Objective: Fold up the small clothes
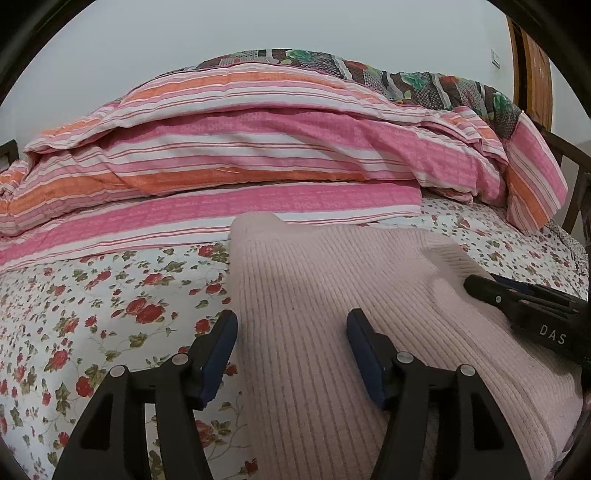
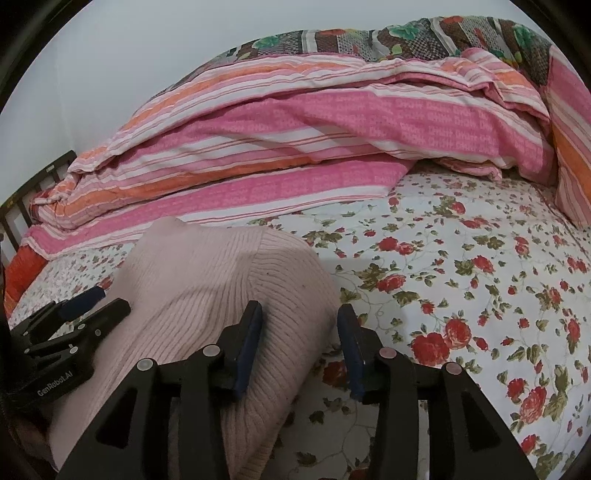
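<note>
Where the floral sheet (image 1: 92,295) covers the bed, a pale pink ribbed sweater (image 1: 314,295) lies folded into a long band, running from the near edge toward twelve o'clock and ending just short of the striped quilt (image 1: 240,147). That quilt, in pink, orange and white, is heaped across the far side of the bed, and a darker patterned blanket (image 1: 406,77) shows behind it at one o'clock against a plain pale wall (image 1: 258,26).

From the left wrist, the left claw (image 1: 291,358) stands about half open and empty. Its left finger is over the sheet just beside the sweater's left edge; its right finger is over the knit itself. No fabric is pinched between the pads. At three o'clock in this view the right claw (image 1: 476,284) reaches in from the side, its tip on or just above the sweater's folded right edge.

From the right wrist, the right claw (image 2: 301,349) is partly open, narrower than the left. Its left finger sits over the sweater (image 2: 207,280) near its rounded right edge, and its right finger is over the sheet (image 2: 461,295) just beside the knit. The edge of the garment lies between the fingers, but the pads do not press on it. At nine o'clock the left claw (image 2: 107,299) shows at the sweater's other side.

Both claws point downward at the near end of the garment, one at each long edge.
</note>
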{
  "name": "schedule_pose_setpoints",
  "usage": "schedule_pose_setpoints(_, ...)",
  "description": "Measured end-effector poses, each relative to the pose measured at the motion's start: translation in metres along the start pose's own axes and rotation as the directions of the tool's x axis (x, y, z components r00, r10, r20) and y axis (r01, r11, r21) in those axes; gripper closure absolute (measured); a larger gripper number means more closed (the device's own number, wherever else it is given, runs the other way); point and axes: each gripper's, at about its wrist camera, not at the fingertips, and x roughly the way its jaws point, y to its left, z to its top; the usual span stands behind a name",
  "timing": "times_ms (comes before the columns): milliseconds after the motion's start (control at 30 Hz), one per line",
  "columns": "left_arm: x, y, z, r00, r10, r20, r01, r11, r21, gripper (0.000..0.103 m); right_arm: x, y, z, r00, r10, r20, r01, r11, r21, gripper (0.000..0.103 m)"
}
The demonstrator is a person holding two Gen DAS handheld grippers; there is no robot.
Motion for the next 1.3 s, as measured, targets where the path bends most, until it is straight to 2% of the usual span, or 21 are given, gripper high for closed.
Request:
schedule_pose_setpoints(733, -0.0014, 0.0031, 0.0001, 1.000, -0.013, -0.010, 0.013, 1.000, -0.014, 0.041, -0.0028, 0.0037, -0.0009, 0.999, -0.038, 0.024, 0.039, 0.999, -0.027, 0.059)
schedule_pose_setpoints(1300, -0.0019, 0.0013, -0.0003, 1.000, -0.006, -0.013, 0.006, 1.000, -0.014, 0.040, -0.0029, 0.0031, -0.0006, 0.999, -0.032, 0.025, 0.032, 0.999, -0.025, 0.059)
